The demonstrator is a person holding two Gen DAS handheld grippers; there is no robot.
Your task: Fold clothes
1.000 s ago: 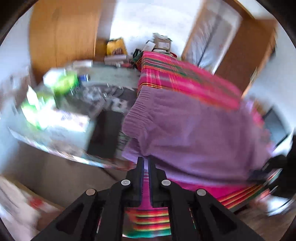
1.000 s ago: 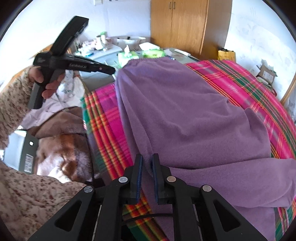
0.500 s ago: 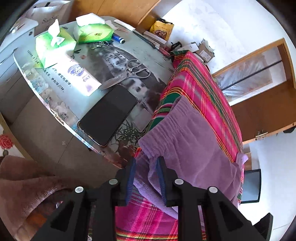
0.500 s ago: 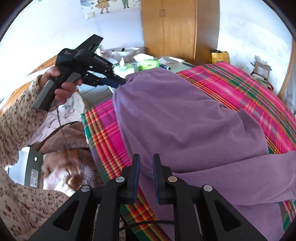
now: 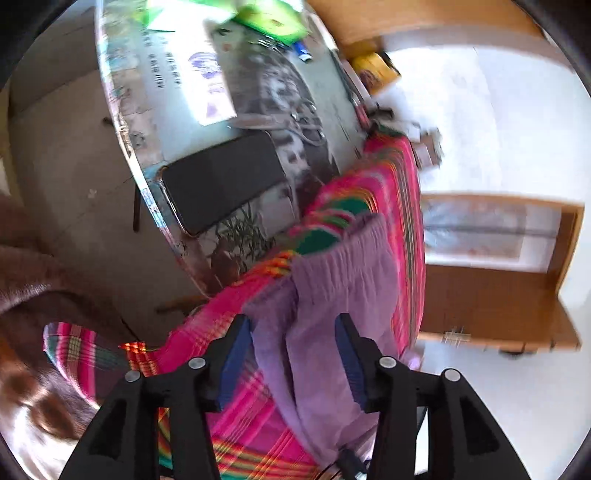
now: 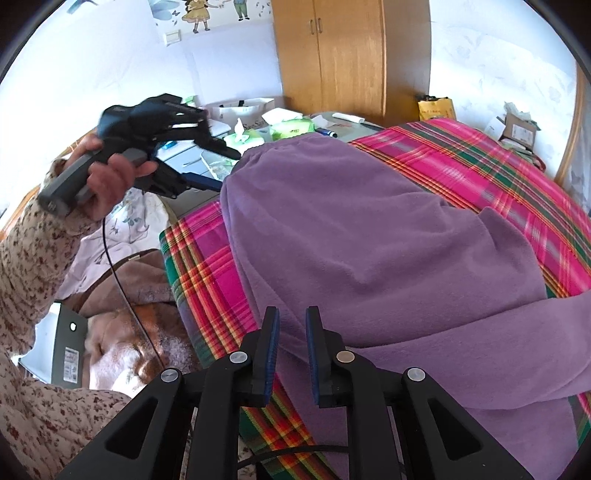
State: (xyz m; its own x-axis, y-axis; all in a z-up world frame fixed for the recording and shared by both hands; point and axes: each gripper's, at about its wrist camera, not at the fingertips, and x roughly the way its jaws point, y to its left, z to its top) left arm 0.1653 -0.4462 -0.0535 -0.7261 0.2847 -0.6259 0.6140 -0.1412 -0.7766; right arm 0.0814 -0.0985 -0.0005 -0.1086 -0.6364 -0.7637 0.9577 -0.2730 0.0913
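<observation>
I see the purple fleece trousers (image 6: pixel 369 251) lying doubled over on the pink plaid bedspread (image 6: pixel 480 166); further folds look due. My left gripper (image 5: pixel 293 354) is spread wide beside the waistband, my right gripper (image 6: pixel 291 354) slightly parted, both holding nothing.

Daylight filled a white-walled room. A wooden wardrobe (image 6: pixel 351 59) stood against the far wall, beside a cartoon wall sticker (image 6: pixel 201 14). A bed under a pink plaid cover (image 6: pixel 480 166) took up the middle, next to a cluttered glass-topped bench (image 5: pixel 147 122). A wooden door (image 5: pixel 491 295) stood open.
</observation>
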